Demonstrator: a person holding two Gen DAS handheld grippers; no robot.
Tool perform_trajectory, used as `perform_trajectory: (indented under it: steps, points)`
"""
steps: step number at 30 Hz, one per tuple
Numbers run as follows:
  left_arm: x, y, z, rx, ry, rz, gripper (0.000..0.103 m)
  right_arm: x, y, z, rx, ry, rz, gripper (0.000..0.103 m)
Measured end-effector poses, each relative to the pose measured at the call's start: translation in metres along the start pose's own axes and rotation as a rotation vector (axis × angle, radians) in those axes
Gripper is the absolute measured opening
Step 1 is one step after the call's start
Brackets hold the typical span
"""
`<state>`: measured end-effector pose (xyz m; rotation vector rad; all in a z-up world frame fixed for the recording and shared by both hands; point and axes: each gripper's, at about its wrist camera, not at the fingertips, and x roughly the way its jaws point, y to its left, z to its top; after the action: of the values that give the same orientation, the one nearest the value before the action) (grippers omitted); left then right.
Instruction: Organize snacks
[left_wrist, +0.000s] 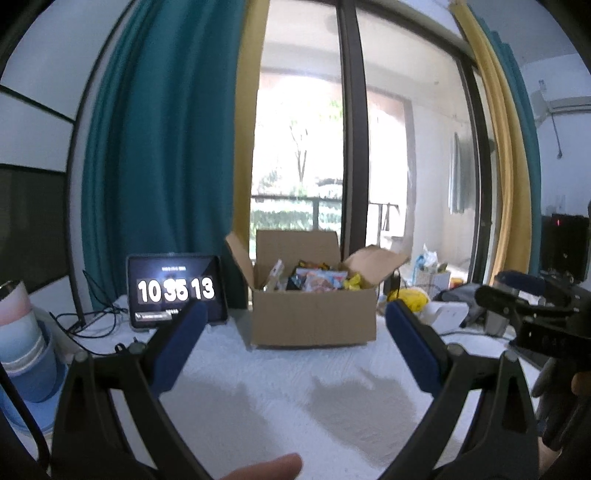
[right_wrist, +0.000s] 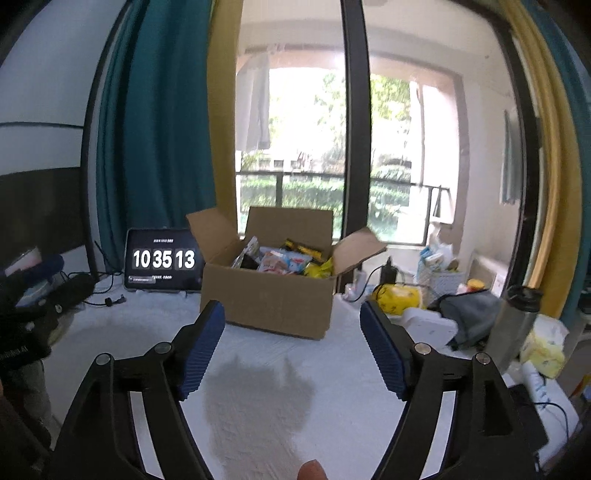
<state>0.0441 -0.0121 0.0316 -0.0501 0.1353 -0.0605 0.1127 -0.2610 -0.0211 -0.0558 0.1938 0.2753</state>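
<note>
Blue-padded fingers (left_wrist: 410, 339) of the left gripper (left_wrist: 295, 314) and right gripper (right_wrist: 291, 314) stand wide apart, empty, above a white-covered table (right_wrist: 332, 387). Ahead, packets of snacks (right_wrist: 284, 262) fill an open cardboard box (right_wrist: 269, 299); sorting appears largely done or not begun.

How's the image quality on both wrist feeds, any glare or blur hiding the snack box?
Left wrist view: window backlight blown out, clock digits on the tablet smeared, cardboard box readable. Right wrist view: sharper, glare milder, box and snack packets clear. Both: fisheye bends the curtains; gripper shadows on the white tablecloth.
</note>
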Motion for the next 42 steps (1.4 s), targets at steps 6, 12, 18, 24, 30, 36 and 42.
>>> perform_trajectory:
  steps: [6, 12, 18, 24, 30, 36, 42]
  points:
    - [-0.027, -0.006, 0.001, 0.021, -0.061, -0.027, 0.099, -0.031, -0.004, -0.012, -0.011, -0.020, -0.047, 0.082]
    - [-0.040, -0.006, -0.006, -0.001, -0.071, -0.024, 0.099, -0.050, -0.009, -0.029, 0.017, -0.019, -0.089, 0.082]
    - [-0.040, -0.008, -0.016, 0.015, -0.047, -0.023, 0.099, -0.055, -0.010, -0.037, 0.015, -0.035, -0.107, 0.083]
    - [-0.038, -0.006, -0.017, 0.005, -0.039, -0.023, 0.099, -0.054, -0.011, -0.036, 0.024, -0.050, -0.118, 0.083]
    - [-0.039, -0.002, -0.018, -0.003, -0.037, -0.012, 0.099, -0.049, -0.008, -0.037, 0.019, -0.034, -0.123, 0.083]
    - [-0.037, 0.000, -0.018, -0.012, -0.030, 0.001, 0.099, -0.049, -0.004, -0.036, 0.006, -0.032, -0.114, 0.083]
    - [-0.038, -0.001, -0.019, -0.006, -0.034, 0.006, 0.099, -0.049, -0.003, -0.036, -0.002, -0.030, -0.118, 0.083]
